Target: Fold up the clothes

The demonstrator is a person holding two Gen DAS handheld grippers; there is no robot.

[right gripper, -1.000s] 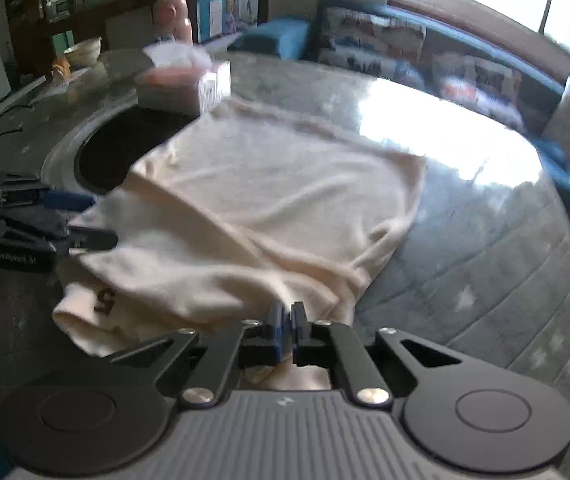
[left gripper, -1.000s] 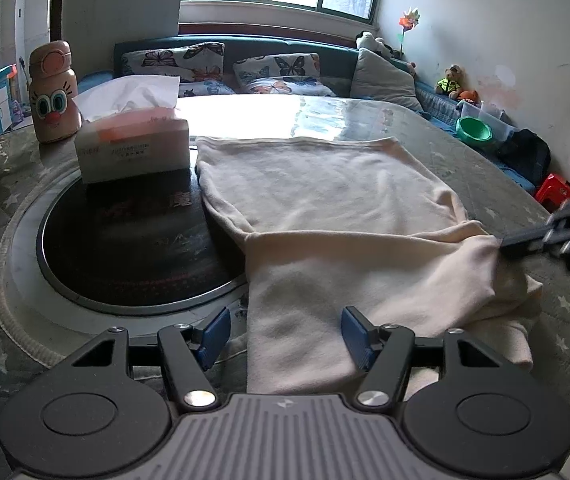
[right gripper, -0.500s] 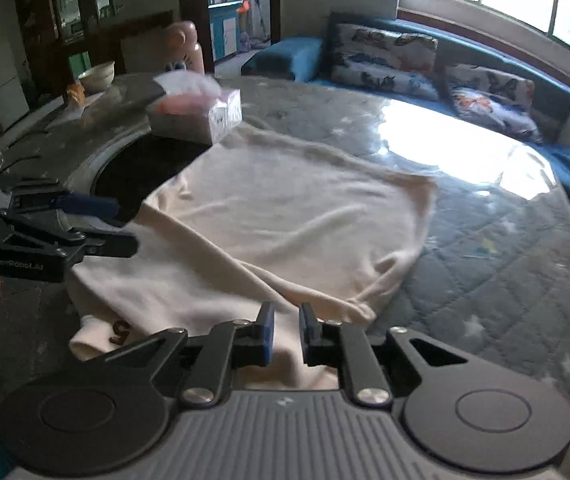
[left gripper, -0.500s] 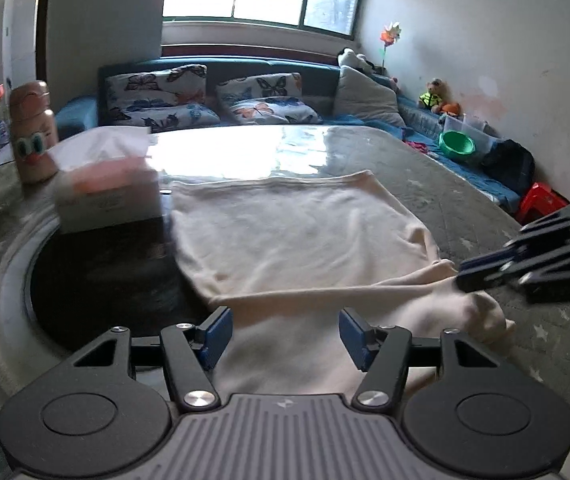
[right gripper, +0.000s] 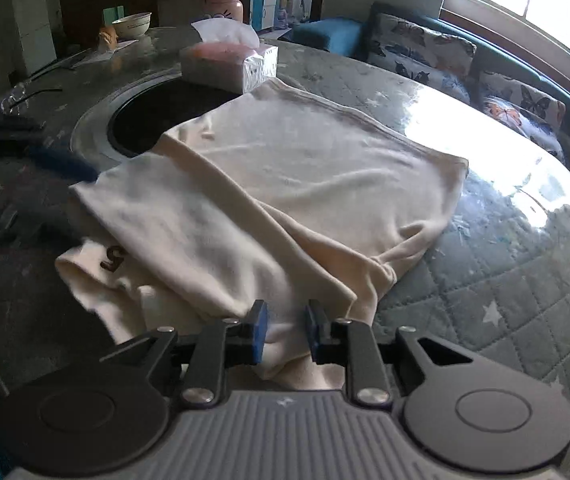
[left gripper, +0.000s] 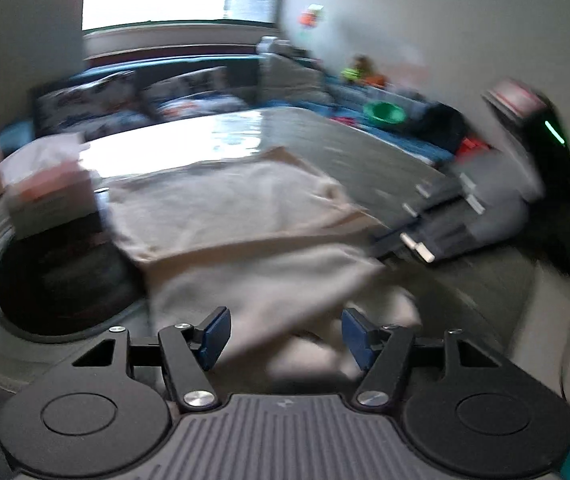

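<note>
A cream garment (right gripper: 285, 184) lies spread on the round quilted table (right gripper: 505, 300), one side folded over itself, with a brown "5" (right gripper: 113, 258) on the near left flap. My right gripper (right gripper: 287, 334) hovers at the garment's near edge. Its jaws are opening, and the cloth lies between the blue pads without being pinched. In the blurred left wrist view my left gripper (left gripper: 285, 336) is over the garment (left gripper: 245, 216) with nothing between its fingers, its jaws wide and opening a little. The right gripper (left gripper: 425, 236) shows there at the cloth's right edge.
A tissue box (right gripper: 229, 64) stands on the dark round centre plate (right gripper: 137, 116) beyond the garment, with a pink bottle (right gripper: 224, 0) and a bowl (right gripper: 131, 24) farther back. Glasses (right gripper: 25, 88) lie at the far left. A sofa with butterfly cushions (right gripper: 425, 48) runs behind the table.
My right gripper went from shut on the cloth fold to parted, and the fold dropped onto the table. The left gripper swung away fast, blurring its view.
</note>
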